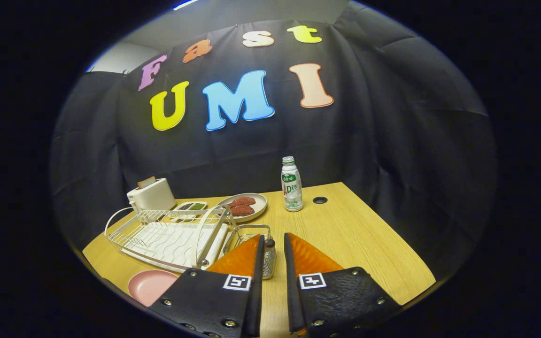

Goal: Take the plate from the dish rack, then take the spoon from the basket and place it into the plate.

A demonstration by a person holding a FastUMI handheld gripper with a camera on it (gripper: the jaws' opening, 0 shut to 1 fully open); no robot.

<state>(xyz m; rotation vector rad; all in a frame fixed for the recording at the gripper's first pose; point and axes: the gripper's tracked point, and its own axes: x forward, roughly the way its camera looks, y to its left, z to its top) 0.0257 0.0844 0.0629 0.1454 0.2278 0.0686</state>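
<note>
Wood table (345,234) under tool (274,241); fingers nearly together w/ a narrow gap, holding nothing; spoon's dark handle tip (269,243) in basket (254,234) just ahead; pink plate (150,285) beside dish rack (167,234). Risk: fingers snag basket wire, tipping it.

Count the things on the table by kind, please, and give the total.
Plates: 2, pink plate and plate with food
Dish rack: 1
Wire basket: 1
Toaster: 1
Small tray: 1
Bottle: 1
Total: 7

Basket (256,244) right of dish rack (167,237) (bottle (291,184) behind)
</note>
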